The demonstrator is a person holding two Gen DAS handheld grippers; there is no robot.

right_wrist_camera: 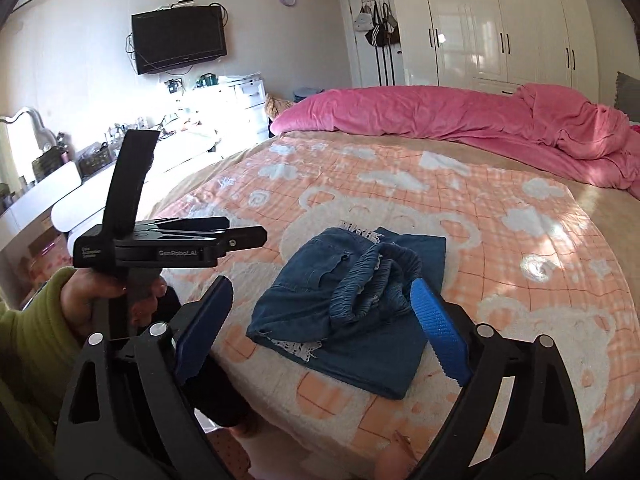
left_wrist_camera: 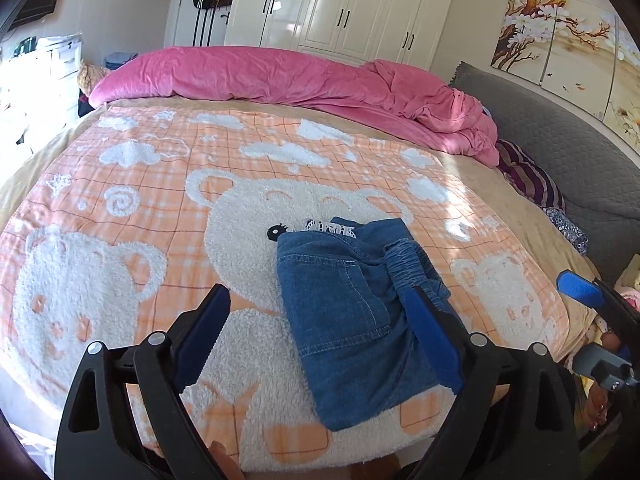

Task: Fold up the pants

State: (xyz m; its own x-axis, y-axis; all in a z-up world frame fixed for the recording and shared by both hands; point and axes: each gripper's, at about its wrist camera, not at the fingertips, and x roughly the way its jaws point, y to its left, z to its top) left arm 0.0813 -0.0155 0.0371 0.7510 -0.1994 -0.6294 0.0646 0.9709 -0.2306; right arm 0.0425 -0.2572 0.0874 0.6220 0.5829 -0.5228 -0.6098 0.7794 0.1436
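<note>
Denim pants lie folded in a compact bundle on the blanket, near edge of the bed, over the large white bear. My left claw is spread wide, holding nothing; the bundle sits between its fingers but toward the right one, whose pad overlaps the bunched waistband in this view. Contact there I cannot confirm. Long axis of the bundle runs near to far, tilted slightly left at the far end. My right claw is also spread and empty, with the pants ahead of it and its right finger just beside the waistband. Both claws are about equally near. Judgement: fold looks nearly complete; waistband stands proud and may need flattening. Open blanket lies left and far; the bed's near edge is close.
</note>
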